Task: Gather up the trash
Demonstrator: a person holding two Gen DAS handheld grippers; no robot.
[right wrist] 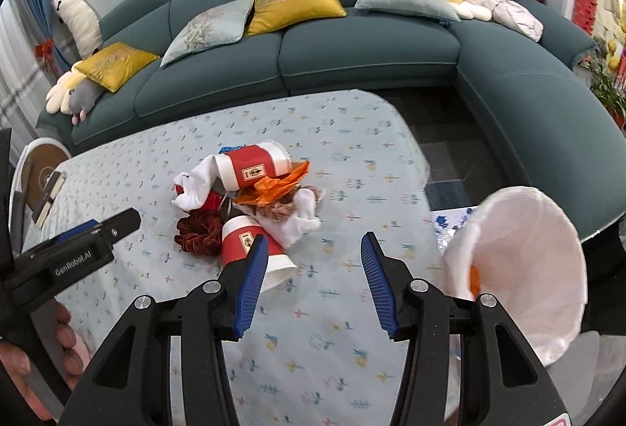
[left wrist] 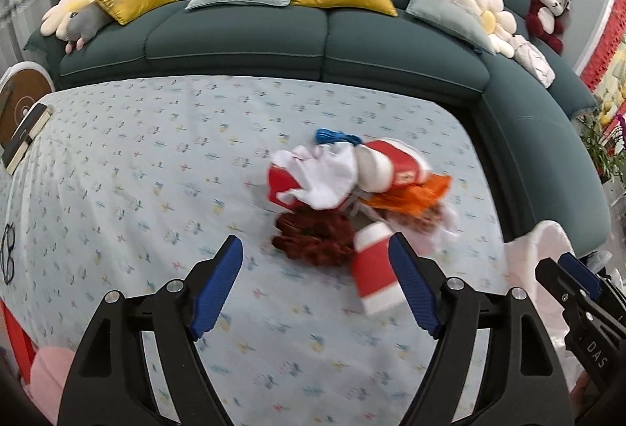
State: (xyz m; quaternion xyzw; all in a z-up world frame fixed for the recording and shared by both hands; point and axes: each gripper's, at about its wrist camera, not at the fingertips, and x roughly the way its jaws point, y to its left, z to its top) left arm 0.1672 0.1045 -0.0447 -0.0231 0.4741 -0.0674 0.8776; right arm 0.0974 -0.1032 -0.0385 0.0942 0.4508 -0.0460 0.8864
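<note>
A heap of trash lies on the flower-print tablecloth (left wrist: 156, 160): two red-and-white paper cups, one tipped at the back (right wrist: 254, 168) and one on its side at the front (right wrist: 246, 242), white crumpled tissue (left wrist: 328, 175), an orange wrapper (left wrist: 414, 195), a dark red scrunchie (left wrist: 313, 238). My left gripper (left wrist: 315, 246) hovers open just short of the heap, with the front cup (left wrist: 375, 269) beside its right finger. My right gripper (right wrist: 313, 240) is open with nothing between its pads; the front cup sits behind its left finger. A white-lined bin (right wrist: 520, 269) stands at the table's right edge.
A teal corner sofa (left wrist: 242, 42) with cushions and plush toys wraps the far and right sides. A book (left wrist: 27, 136) and spectacles (left wrist: 8, 254) lie at the table's left edge. A person's hand (right wrist: 66, 340) holds the left gripper's handle. A potted plant (right wrist: 610, 89) stands far right.
</note>
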